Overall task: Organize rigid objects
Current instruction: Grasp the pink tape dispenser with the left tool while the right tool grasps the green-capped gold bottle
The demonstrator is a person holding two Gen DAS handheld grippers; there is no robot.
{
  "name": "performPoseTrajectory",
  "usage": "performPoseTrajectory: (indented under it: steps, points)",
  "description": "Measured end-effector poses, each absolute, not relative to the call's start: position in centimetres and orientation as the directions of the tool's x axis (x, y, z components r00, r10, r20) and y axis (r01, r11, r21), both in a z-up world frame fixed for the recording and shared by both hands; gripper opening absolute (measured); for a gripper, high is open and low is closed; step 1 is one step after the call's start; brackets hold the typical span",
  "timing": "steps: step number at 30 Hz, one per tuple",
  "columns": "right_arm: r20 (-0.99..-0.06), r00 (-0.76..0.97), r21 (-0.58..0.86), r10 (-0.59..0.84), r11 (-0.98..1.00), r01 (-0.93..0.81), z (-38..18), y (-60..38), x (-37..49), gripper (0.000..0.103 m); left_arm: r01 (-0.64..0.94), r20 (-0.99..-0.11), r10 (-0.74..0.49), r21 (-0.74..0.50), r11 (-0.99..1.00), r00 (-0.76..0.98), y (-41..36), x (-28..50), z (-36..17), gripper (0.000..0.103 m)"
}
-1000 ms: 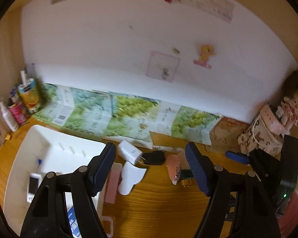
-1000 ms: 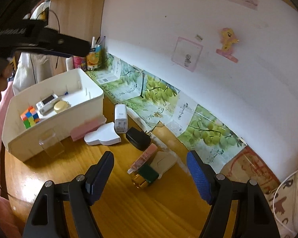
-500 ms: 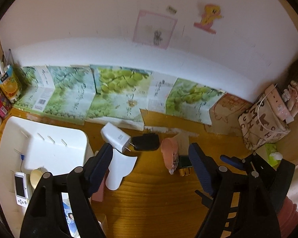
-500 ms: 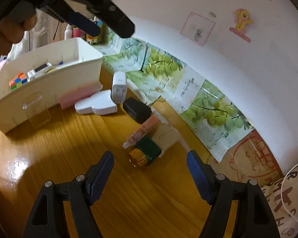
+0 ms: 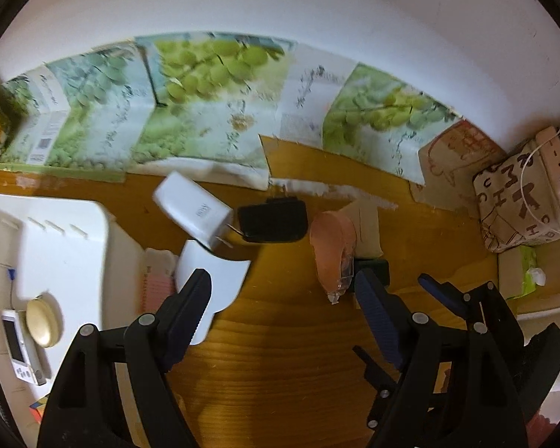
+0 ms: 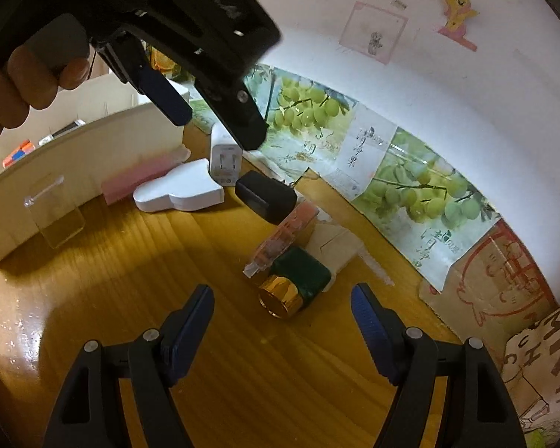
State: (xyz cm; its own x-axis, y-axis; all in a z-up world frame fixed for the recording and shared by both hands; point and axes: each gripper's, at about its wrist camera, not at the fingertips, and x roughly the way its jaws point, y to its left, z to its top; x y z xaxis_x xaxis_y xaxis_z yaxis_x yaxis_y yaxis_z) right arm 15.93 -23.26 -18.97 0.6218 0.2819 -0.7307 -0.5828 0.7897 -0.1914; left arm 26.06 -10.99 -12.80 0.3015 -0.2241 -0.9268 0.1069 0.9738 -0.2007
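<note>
Loose objects lie on the wooden desk: a white charger (image 5: 192, 211) (image 6: 226, 156), a black adapter (image 5: 274, 220) (image 6: 267, 196), a pink correction-tape dispenser (image 5: 332, 250) (image 6: 280, 237), a green bottle with a gold cap (image 6: 293, 287) and a flat white piece (image 5: 212, 287) (image 6: 179, 192). My left gripper (image 5: 283, 293) is open and empty above them; it also shows in the right wrist view (image 6: 212, 127). My right gripper (image 6: 282, 304) is open and empty, just in front of the green bottle. A white bin (image 5: 63, 239) (image 6: 78, 160) on the left holds small items.
A clear plastic stand (image 6: 54, 216) and a pink block (image 6: 138, 177) stand against the bin. Grape-printed cardboard (image 5: 212, 112) leans along the back wall. A patterned pouch (image 5: 519, 205) sits at the far right. The right gripper shows at lower right in the left wrist view (image 5: 466, 317).
My left gripper has moved forward and down toward the charger and black adapter. My right gripper has moved closer to the green bottle. Both stay open.
</note>
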Motion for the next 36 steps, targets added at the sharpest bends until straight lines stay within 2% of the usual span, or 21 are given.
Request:
performPoseTrajectory:
  steps: [25, 27, 36]
  points:
    - [-0.785, 0.563, -0.117, 0.259, 0.831, -0.544, -22.0, -22.8, 20.5, 0.076, 0.090, -0.953, -0.250, -0.238, 0.967, 0.171, -14.3, 30.8, -17.5, 0.082]
    - [-0.793, 0.552, -0.110, 0.256, 0.832, -0.544, -22.1, -22.7, 20.7, 0.071, 0.088, -0.957, -0.236, -0.224, 0.971, 0.170, -14.5, 30.9, -17.8, 0.082]
    - [-0.796, 0.541, -0.093, 0.272, 0.828, -0.553, -22.1, -22.6, 21.4, 0.065, 0.102, -0.967, -0.203, -0.188, 0.977, 0.157, -15.3, 31.3, -19.1, 0.082]
